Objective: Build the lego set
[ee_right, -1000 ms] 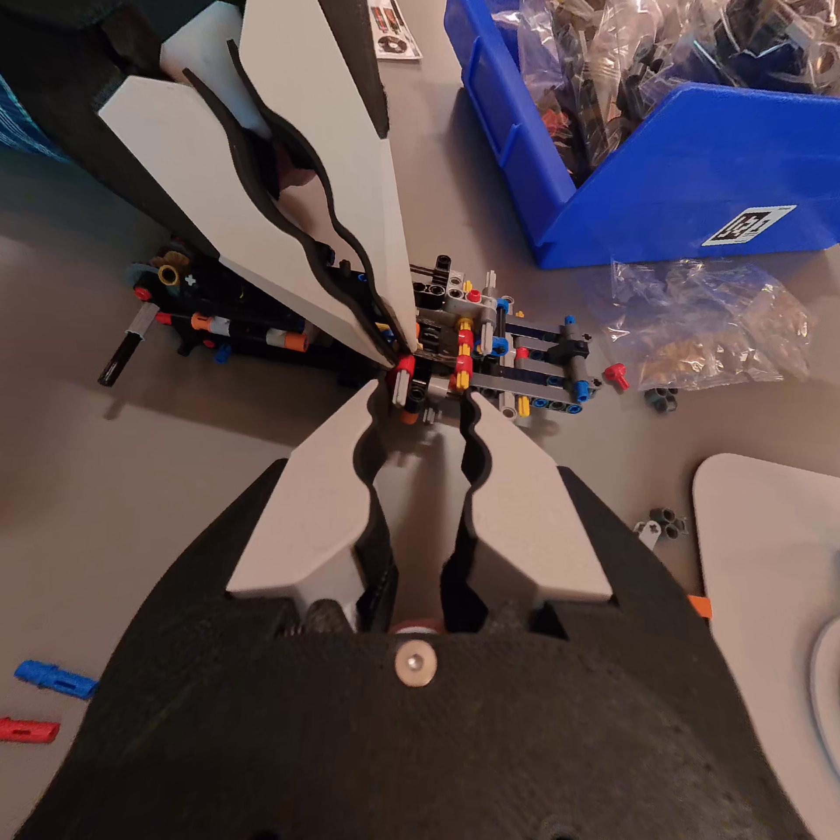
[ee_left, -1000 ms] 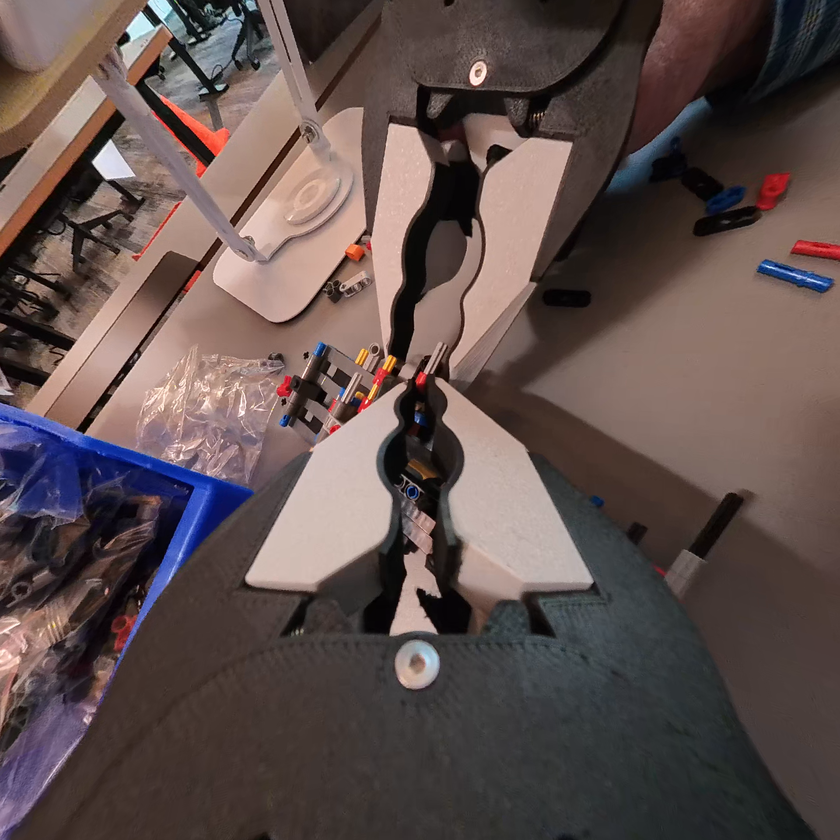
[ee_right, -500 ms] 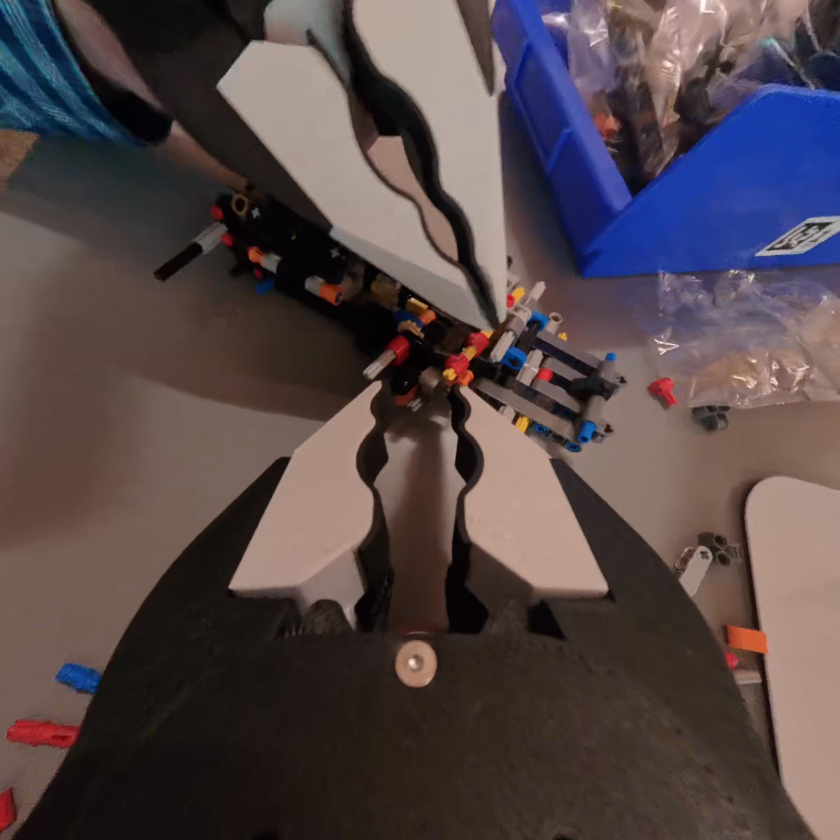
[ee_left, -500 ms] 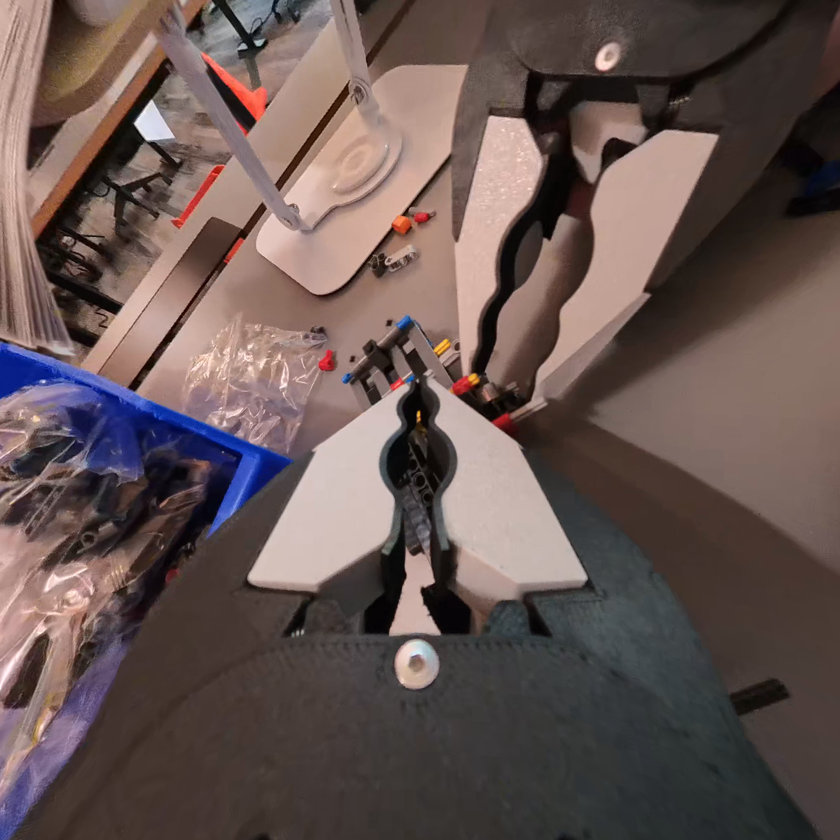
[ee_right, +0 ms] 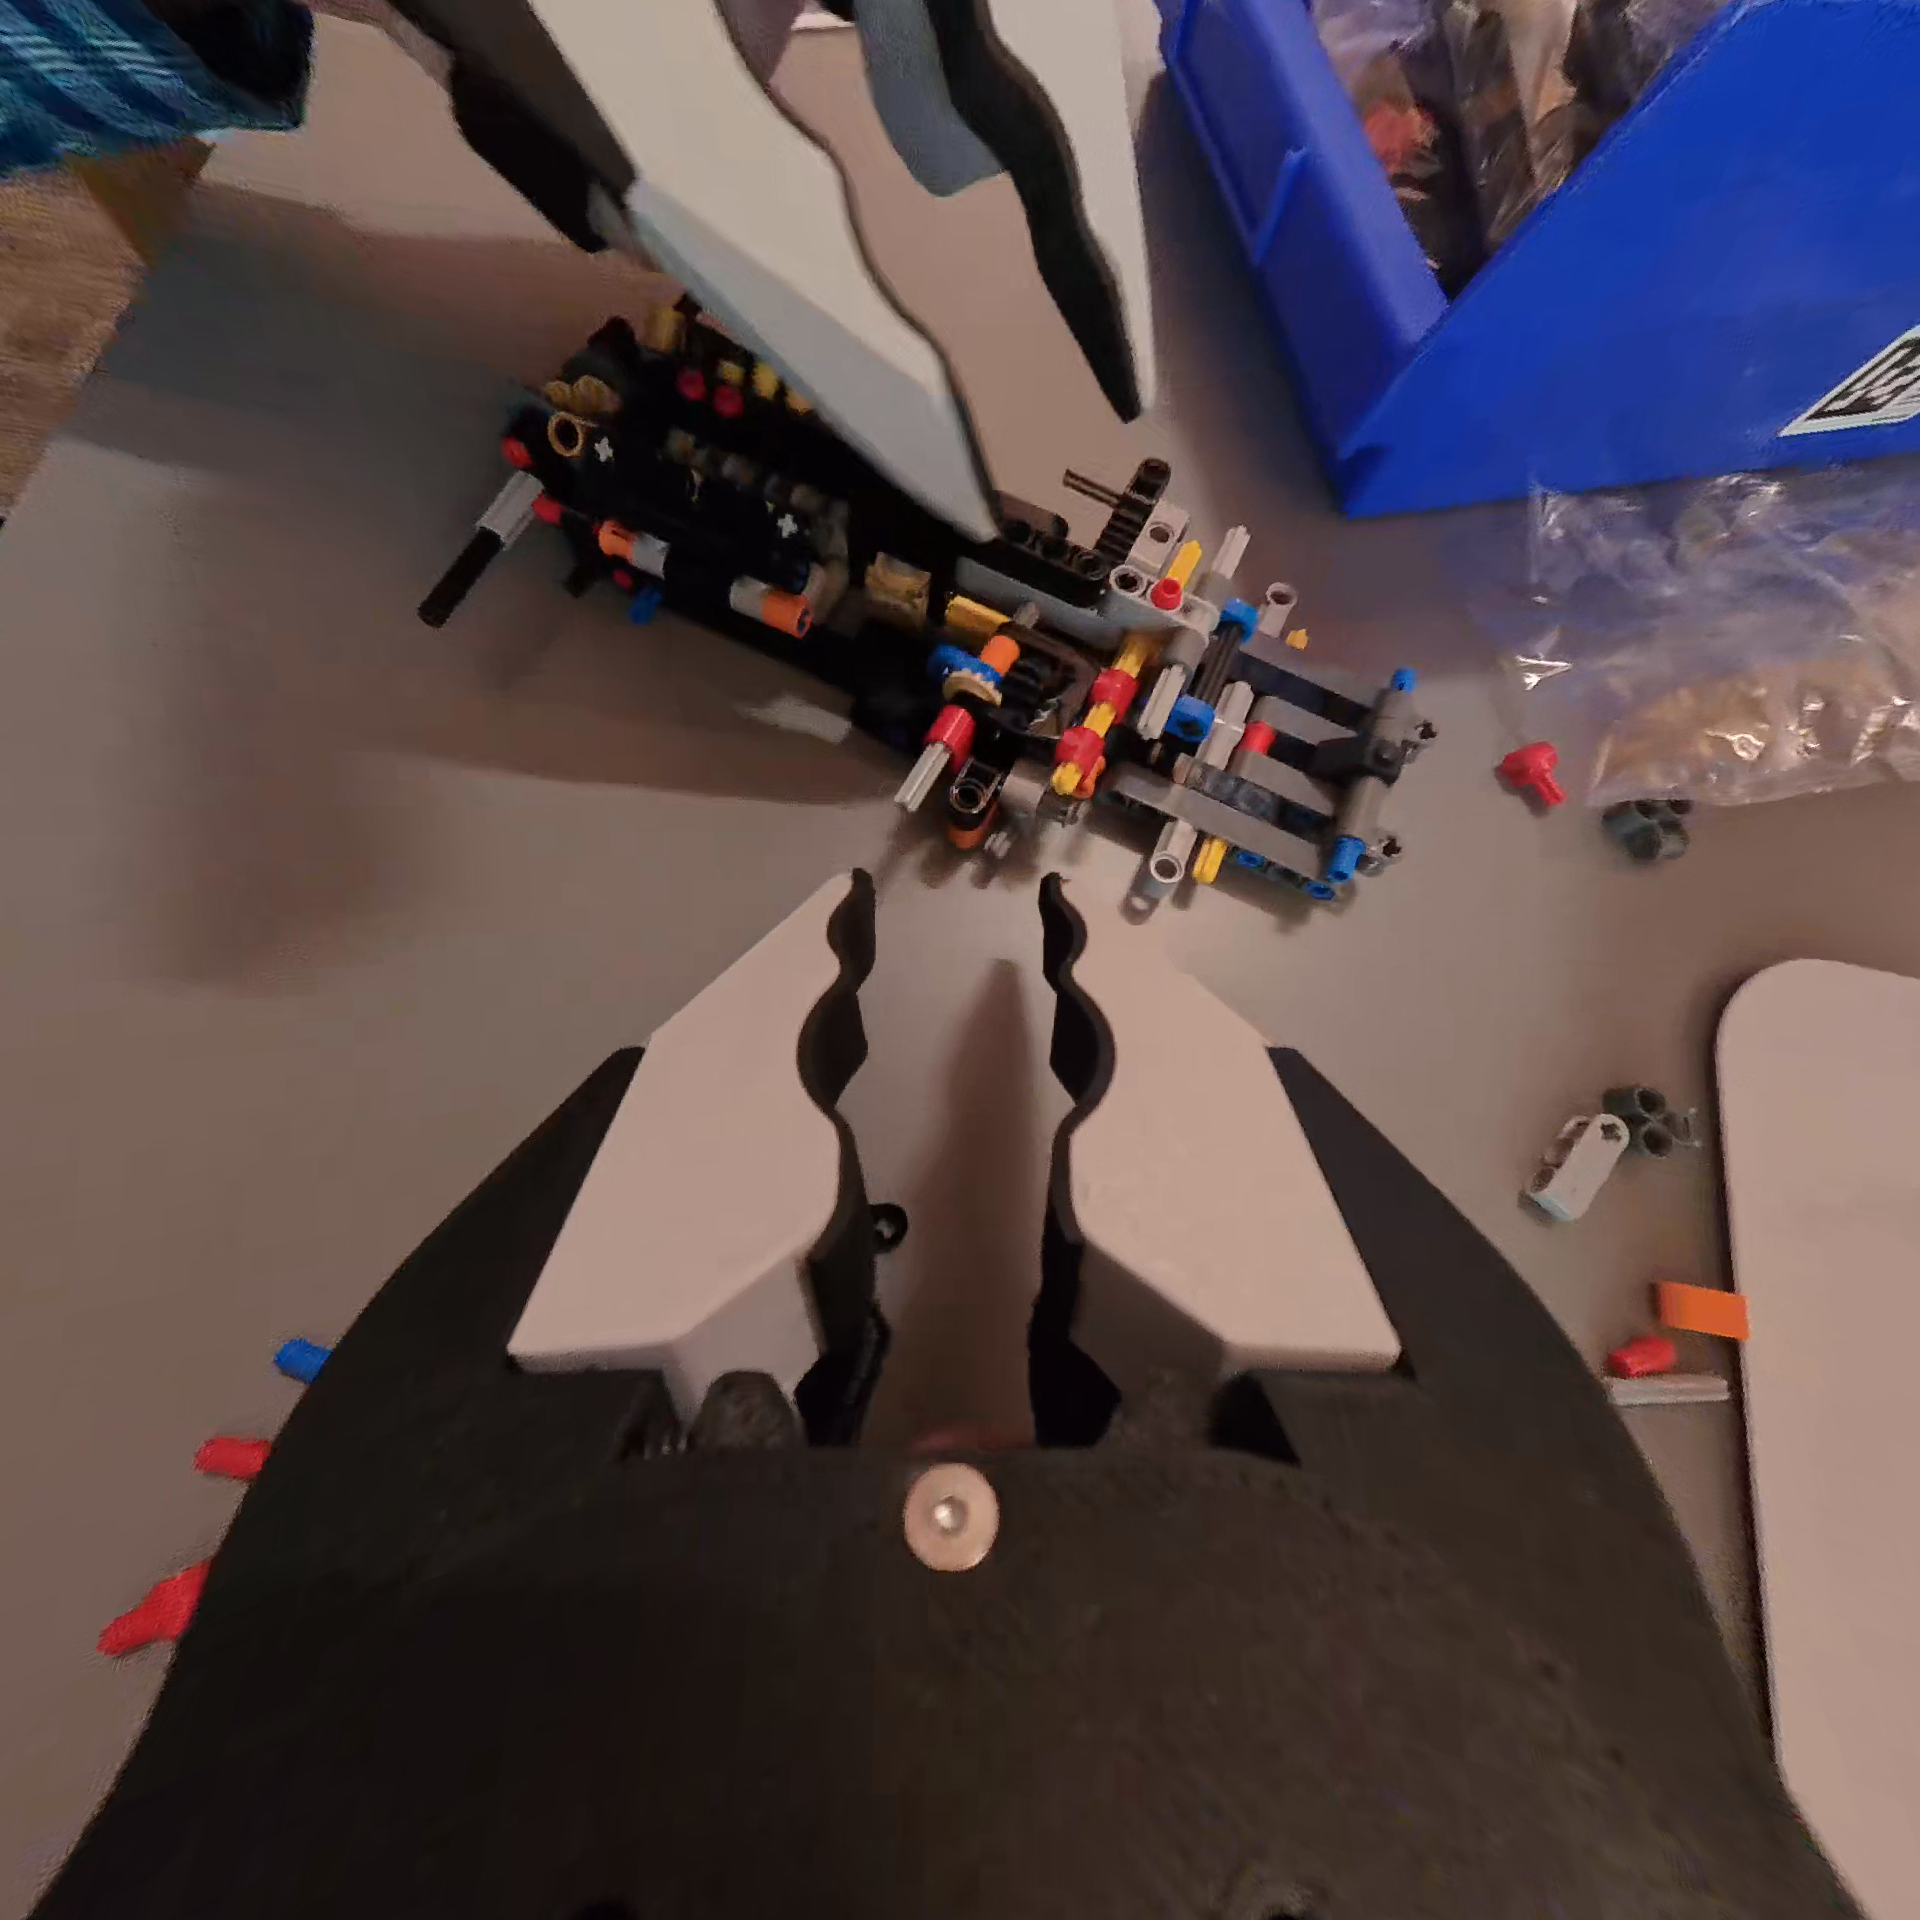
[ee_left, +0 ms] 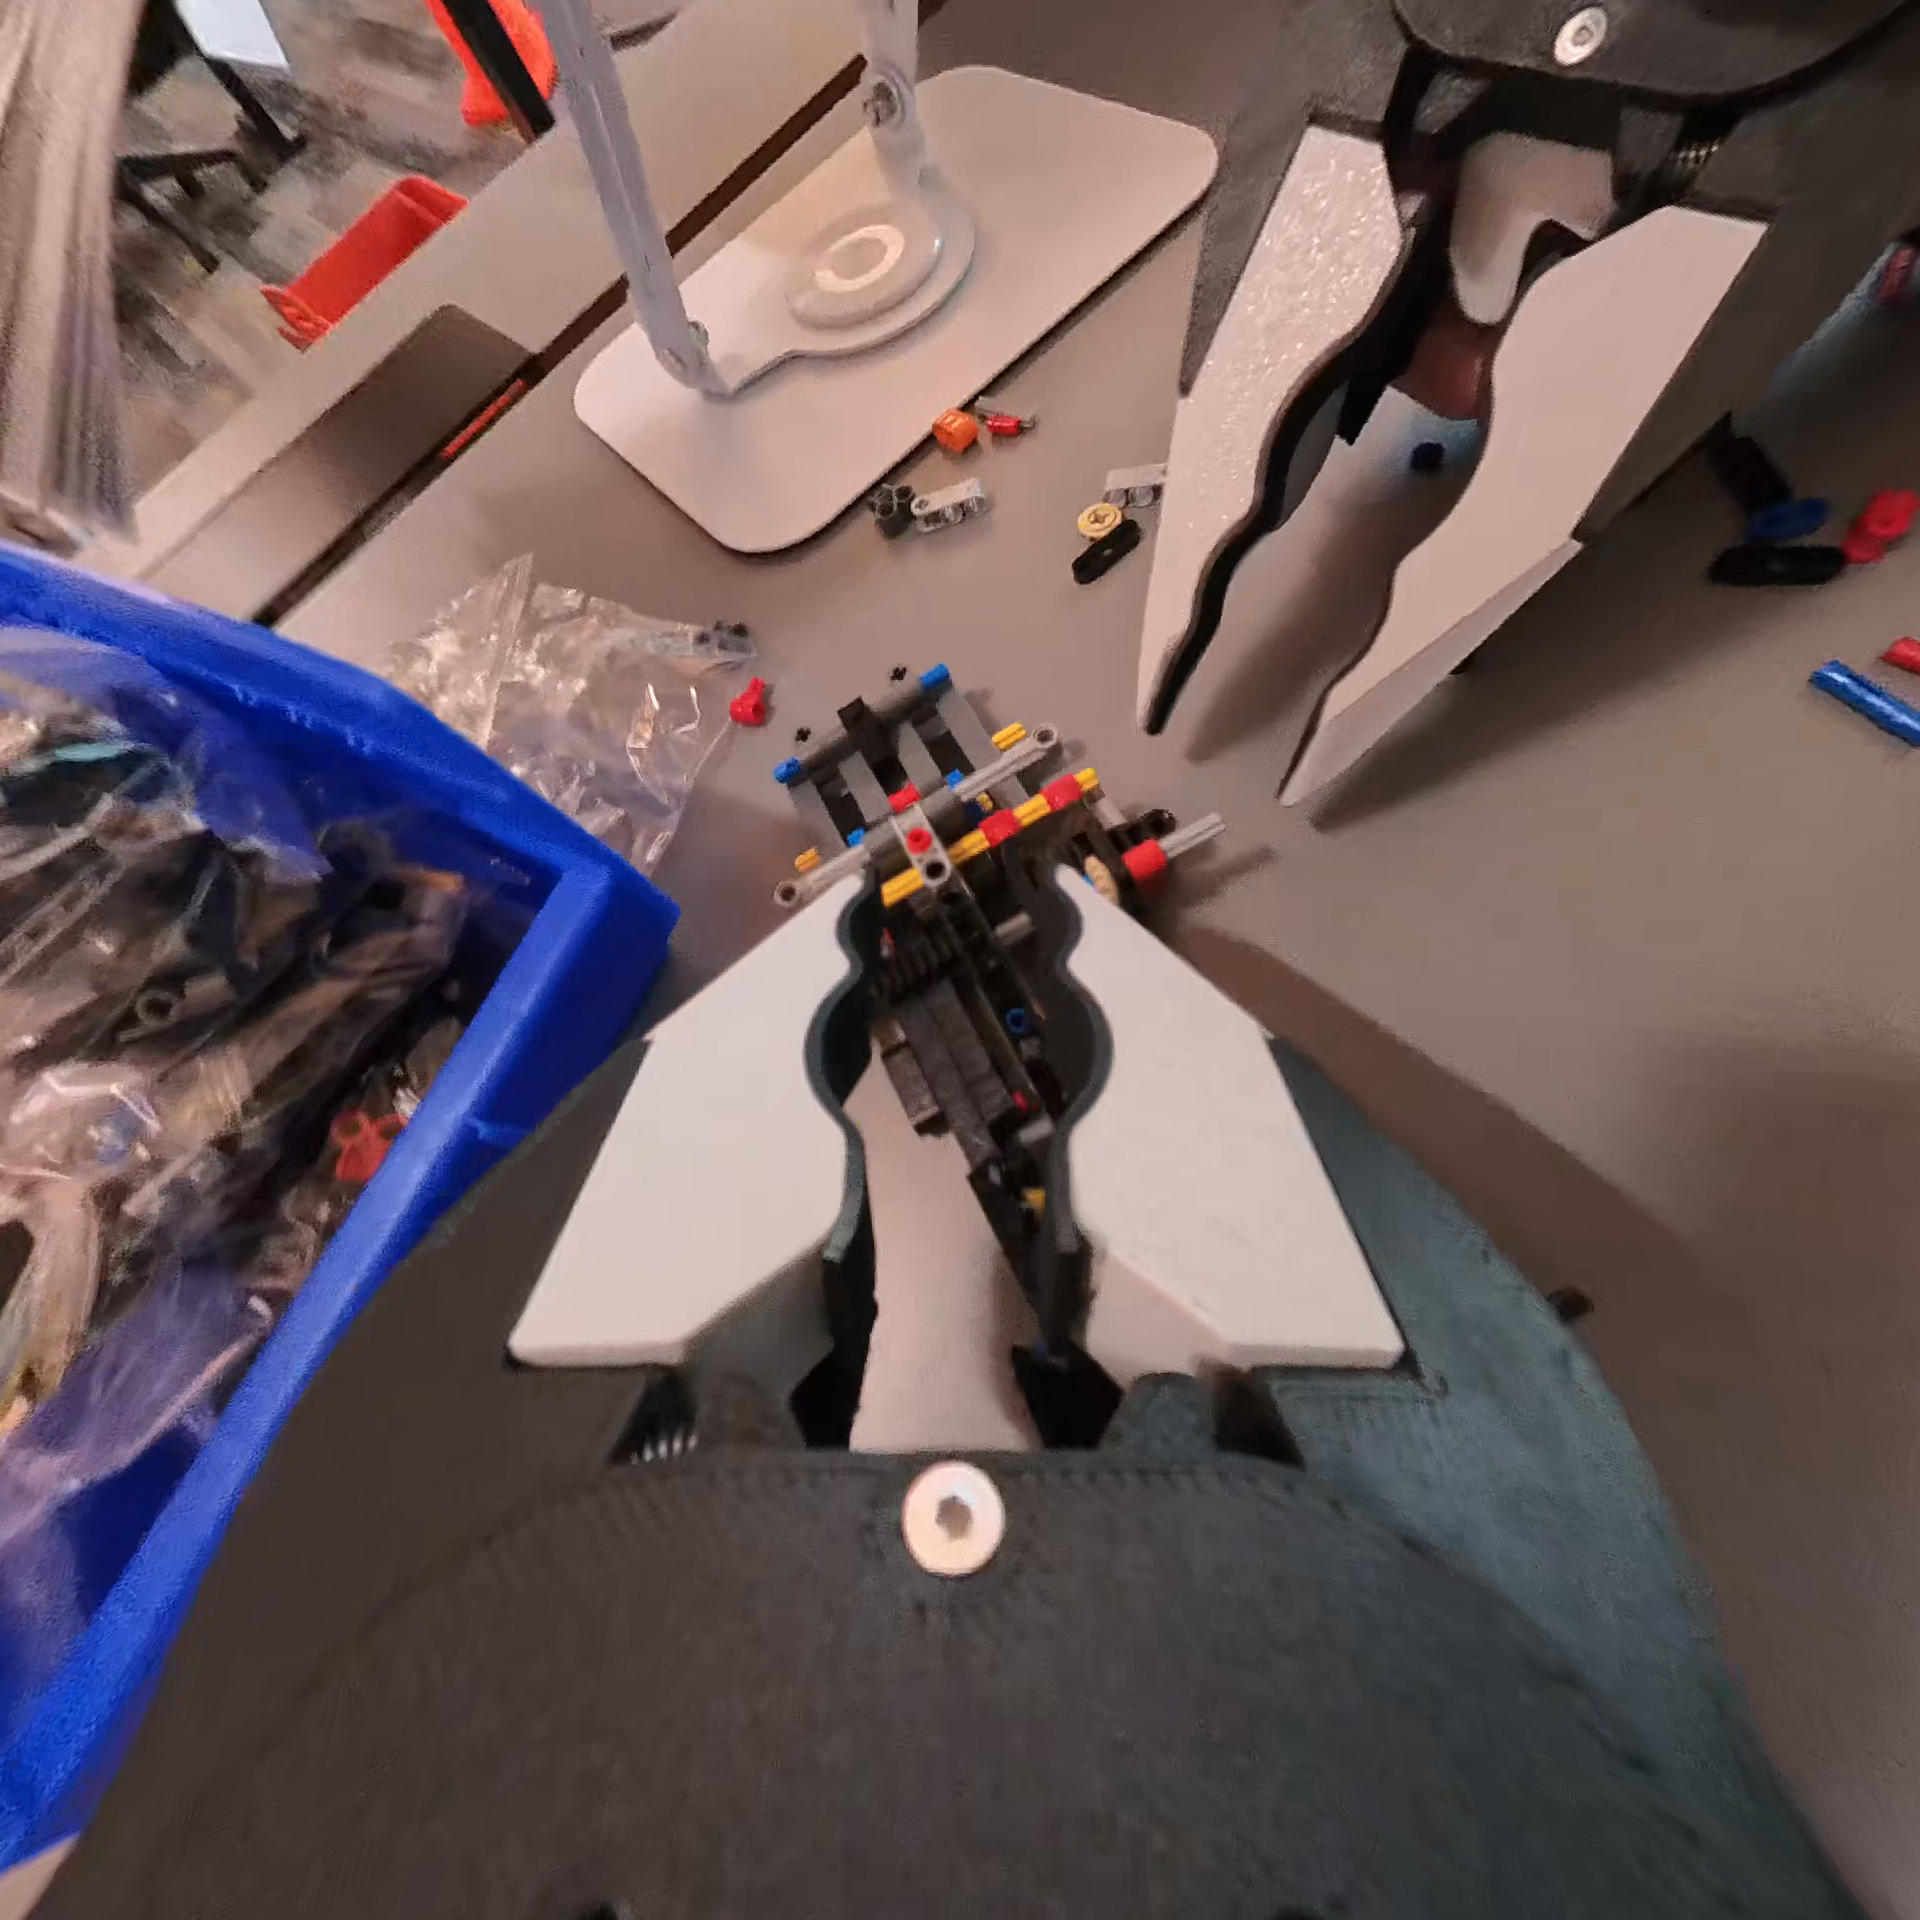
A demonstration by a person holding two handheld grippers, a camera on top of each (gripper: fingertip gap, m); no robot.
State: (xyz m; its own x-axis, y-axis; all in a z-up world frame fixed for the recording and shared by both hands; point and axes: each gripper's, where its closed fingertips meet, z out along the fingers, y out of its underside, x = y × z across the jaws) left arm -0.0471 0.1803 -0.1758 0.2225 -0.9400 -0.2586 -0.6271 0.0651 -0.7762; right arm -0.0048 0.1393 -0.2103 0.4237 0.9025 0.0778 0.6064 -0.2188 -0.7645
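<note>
In the left wrist view, the left hand-held gripper (ee_left: 961, 914) straddles the lego build (ee_left: 966, 831) at mid-frame on the desk (ee_left: 1507, 987), grip uncertain. Beyond, upper right, the right hand-held gripper (ee_left: 1226, 764) hangs parted and empty.

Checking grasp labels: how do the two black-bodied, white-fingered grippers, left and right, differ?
The left gripper straddles the black-and-grey lego chassis; the right gripper has only table between its fingers. The left gripper's tips overlap the chassis; the right gripper's stop short of it. Both stand open.
</note>
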